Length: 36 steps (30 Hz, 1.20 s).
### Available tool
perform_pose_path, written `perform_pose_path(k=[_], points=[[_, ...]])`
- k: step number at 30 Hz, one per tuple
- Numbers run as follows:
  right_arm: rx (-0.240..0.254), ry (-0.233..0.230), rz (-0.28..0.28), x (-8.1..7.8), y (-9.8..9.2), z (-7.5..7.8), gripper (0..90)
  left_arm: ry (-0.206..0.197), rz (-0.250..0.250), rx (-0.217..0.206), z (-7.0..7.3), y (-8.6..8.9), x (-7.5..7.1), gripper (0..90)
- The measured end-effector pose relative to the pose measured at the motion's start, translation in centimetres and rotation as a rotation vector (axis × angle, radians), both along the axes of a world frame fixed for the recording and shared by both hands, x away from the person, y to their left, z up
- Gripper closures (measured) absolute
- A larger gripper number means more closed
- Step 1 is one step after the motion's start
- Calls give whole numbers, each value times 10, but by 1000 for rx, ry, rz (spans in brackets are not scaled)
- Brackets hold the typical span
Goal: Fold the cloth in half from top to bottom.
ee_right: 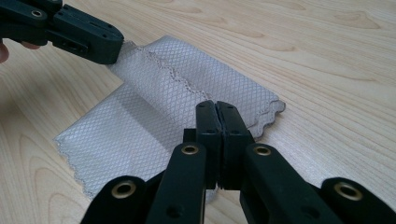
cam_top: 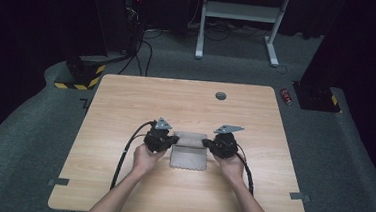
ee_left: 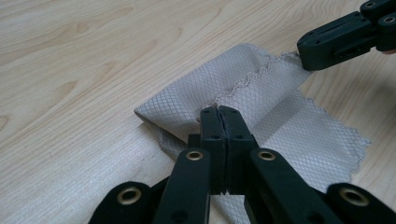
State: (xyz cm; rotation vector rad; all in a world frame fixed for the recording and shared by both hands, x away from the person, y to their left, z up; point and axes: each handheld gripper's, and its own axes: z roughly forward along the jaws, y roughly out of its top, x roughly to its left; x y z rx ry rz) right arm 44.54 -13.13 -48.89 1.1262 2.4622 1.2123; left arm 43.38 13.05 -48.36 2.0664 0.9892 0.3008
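Both tongs, left (cam_top: 174, 140) and right (cam_top: 205, 143), pinch the cloth (cam_top: 188, 157) mid-fold on the desk (cam_top: 126, 96); next, I judge, carry the held edge over evenly.

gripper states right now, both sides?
Left gripper: closed, pinching the far edge of the grey cloth.
Right gripper: closed, pinching the same cloth's other end.

cloth (ee_left: 261, 93): pale grey-beige, fine diamond-grid weave
table (cam_top: 126, 106): light wood grain
left gripper (ee_left: 219, 112): black, brass-coloured rivets
floor (cam_top: 19, 124): probably dark grey carpet
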Motion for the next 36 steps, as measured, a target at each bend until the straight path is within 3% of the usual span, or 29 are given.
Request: perform_pose_path(k=[9, 21, 36], points=[[3, -9, 20, -5, 3, 1, 890, 5, 9, -25, 0, 4, -7, 891], [18, -17, 27, -11, 0, 5, 889, -10, -2, -15, 2, 4, -14, 891], [19, -13, 40, -20, -3, -2, 890, -5, -19, 2, -4, 1, -23, 891]])
